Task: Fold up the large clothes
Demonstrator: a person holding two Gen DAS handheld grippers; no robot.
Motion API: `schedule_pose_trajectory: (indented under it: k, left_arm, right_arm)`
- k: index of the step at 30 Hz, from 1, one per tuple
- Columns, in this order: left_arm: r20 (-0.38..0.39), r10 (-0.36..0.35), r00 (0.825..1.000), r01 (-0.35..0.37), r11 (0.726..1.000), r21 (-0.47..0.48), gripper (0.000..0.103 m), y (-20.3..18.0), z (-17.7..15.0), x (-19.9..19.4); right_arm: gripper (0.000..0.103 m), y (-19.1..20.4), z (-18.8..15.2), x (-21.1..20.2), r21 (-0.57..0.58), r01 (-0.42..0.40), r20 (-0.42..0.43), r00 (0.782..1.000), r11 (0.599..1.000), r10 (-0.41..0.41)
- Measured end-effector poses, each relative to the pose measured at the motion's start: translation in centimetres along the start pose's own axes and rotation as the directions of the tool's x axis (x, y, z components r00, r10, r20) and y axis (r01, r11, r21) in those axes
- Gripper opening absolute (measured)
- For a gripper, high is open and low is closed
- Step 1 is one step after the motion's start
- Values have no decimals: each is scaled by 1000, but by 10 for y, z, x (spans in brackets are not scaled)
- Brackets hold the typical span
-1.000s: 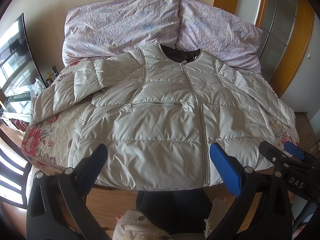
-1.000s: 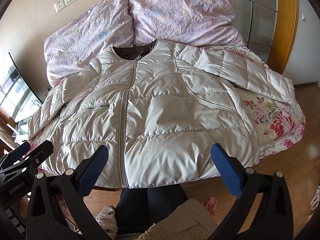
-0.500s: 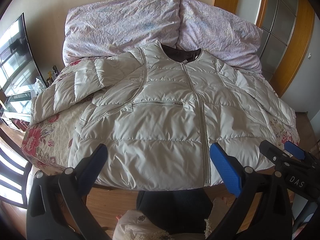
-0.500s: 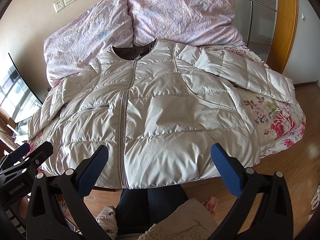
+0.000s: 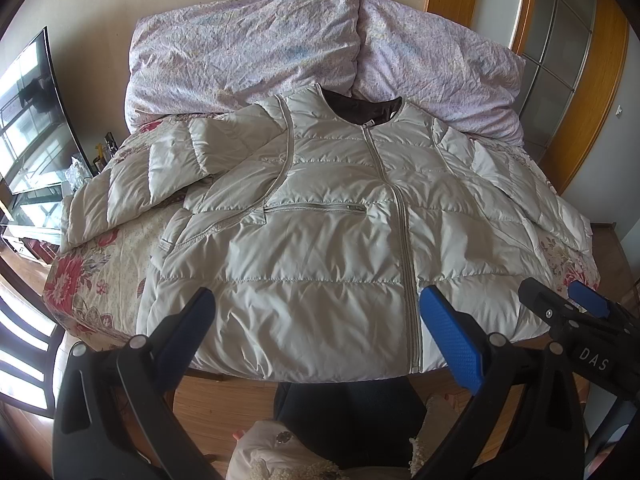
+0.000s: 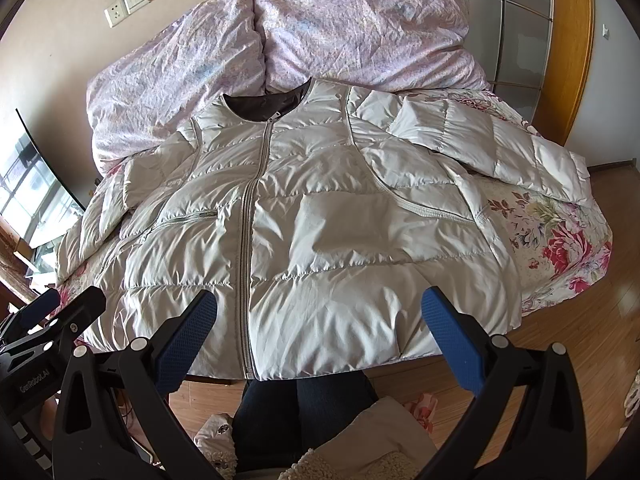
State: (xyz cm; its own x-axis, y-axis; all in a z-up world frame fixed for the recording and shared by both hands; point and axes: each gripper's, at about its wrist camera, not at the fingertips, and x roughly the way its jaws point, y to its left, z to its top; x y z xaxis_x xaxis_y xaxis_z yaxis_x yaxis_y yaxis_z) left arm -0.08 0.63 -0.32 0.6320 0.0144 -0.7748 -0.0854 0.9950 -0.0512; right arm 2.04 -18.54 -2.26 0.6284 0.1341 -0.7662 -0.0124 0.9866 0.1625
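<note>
Nothing has shifted since a second ago: jacket, bed and both my tongs sit just as they did. Largest first, the bed with its flowered cover carries everything, two lilac pillows propped at its head. Spread front-up across it lies the pale puffer jacket, zipped shut, collar toward the pillows and hem hanging just past the near edge, right in front of my knees. I judge it was laid flat like this so the sleeves can come in first. Its sleeves stretch out to either side: one sleeve runs off toward the window side, the other sleeve toward the wardrobe doors. My left gripper hovers above the hem with its blue pads spread wide, pinching nothing. My right gripper does the same, held level beside it, apart from the cloth. Folding has not started; I'd reach for a sleeve next.
</note>
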Motion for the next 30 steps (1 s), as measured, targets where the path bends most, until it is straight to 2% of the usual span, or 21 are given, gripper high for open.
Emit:
schedule_pose_trajectory:
  k: [8, 13, 18, 21, 26, 28, 30]
  left_arm:
    - [-7, 8, 1000, -8, 1000, 4, 101, -1, 4, 5]
    - [-22, 11, 1000, -11, 1000, 6, 101, -1, 11, 18]
    - [-52, 4, 999, -3, 1000, 13, 101, -1, 23, 41]
    - [-69, -12, 998, 14, 1000, 27, 101, -4, 32, 56]
    - [-106, -58, 993, 64, 996, 57, 101, -13, 45, 84]
    - [-126, -86, 988, 96, 993, 74, 101, -18, 50, 96]
    - [-142, -106, 984, 119, 989, 87, 101, -23, 54, 107]
  right_arm:
    - [102, -4, 5, 7, 9, 7, 8, 1000, 1000, -7]
    - [102, -13, 12, 19, 11, 32, 55, 998, 999, -32]
    - [102, -60, 25, 46, 110, -73, 117, 991, 991, 60]
    - [102, -103, 39, 68, 220, -61, 95, 995, 974, 40]
    - [100, -201, 54, 95, 466, 0, 94, 994, 885, -49]
    - [93, -244, 57, 105, 564, 45, 73, 992, 825, -105]
    - [88, -279, 55, 113, 645, 53, 51, 992, 763, -112]
